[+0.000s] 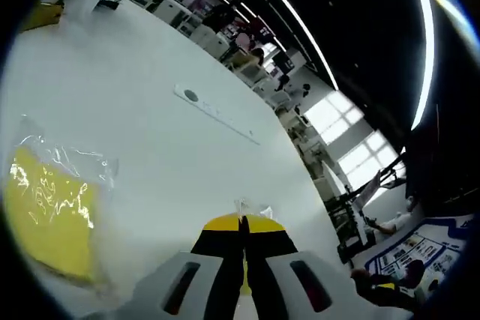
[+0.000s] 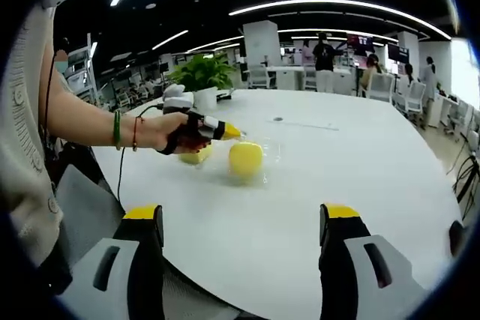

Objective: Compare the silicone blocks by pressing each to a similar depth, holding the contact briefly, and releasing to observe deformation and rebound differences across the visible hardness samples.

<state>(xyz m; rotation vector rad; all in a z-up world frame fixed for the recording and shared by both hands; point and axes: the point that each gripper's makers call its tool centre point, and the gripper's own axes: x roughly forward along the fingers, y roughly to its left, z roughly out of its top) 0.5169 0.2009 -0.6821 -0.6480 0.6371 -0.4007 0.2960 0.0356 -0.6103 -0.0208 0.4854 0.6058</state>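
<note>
Left tool [image 2: 225, 131] seen with yellow-tipped jaws brought together, nothing gripped, tip hovering just above round yellow silicone block in clear plastic wrap [image 2: 245, 160] on white round worktop [image 2: 337, 177]. Second yellow wrapped block [image 2: 196, 157] lies just beside, under hand [image 2: 169, 134]. Right tool [image 2: 244, 222] held wide apart, empty, well back.

Risk judged: glossy wrap may let closed tip skid off block; uneven depth would spoil comparison.

two wrapped silicone blocks [image 2: 246, 158] [image 2: 196, 157] side by side on the table [image 2: 352, 177]; left gripper [image 2: 225, 131] just above them; potted plant [image 2: 201, 74] behind; right gripper [image 2: 241, 231] nearer, well apart.
</note>
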